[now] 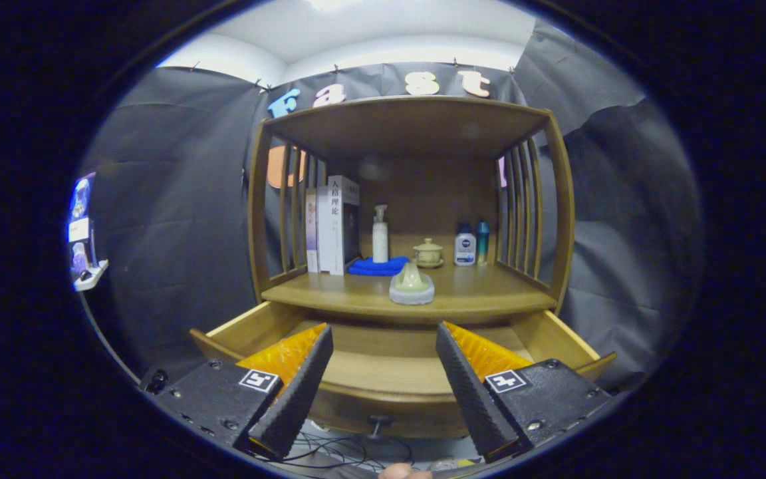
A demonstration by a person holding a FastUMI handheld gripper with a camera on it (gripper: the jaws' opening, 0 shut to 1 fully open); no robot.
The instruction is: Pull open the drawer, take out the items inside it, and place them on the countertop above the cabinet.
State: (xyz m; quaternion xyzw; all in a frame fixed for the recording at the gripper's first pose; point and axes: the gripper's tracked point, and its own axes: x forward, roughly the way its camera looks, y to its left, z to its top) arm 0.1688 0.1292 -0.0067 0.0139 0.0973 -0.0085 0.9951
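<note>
Tongs spread and empty over the pulled-out drawer

My tongs (pixel 383 392) stand wide apart, gripping nothing, held back so I can look down into the drawer (pixel 389 372) just ahead of them; it is pulled out and its floor looks bare, as far as the fingers let me see. Beyond the tips, on the worktop (pixel 489 299) above the cabinet, sits a pale ceramic piece on a grey dish (pixel 411 286), which I judge has come out of the drawer. Farther back stand books (pixel 333 226), a pump bottle (pixel 380 234), a blue cloth (pixel 378 267), a lidded cup (pixel 427 253) and two small bottles (pixel 472 245).
</note>
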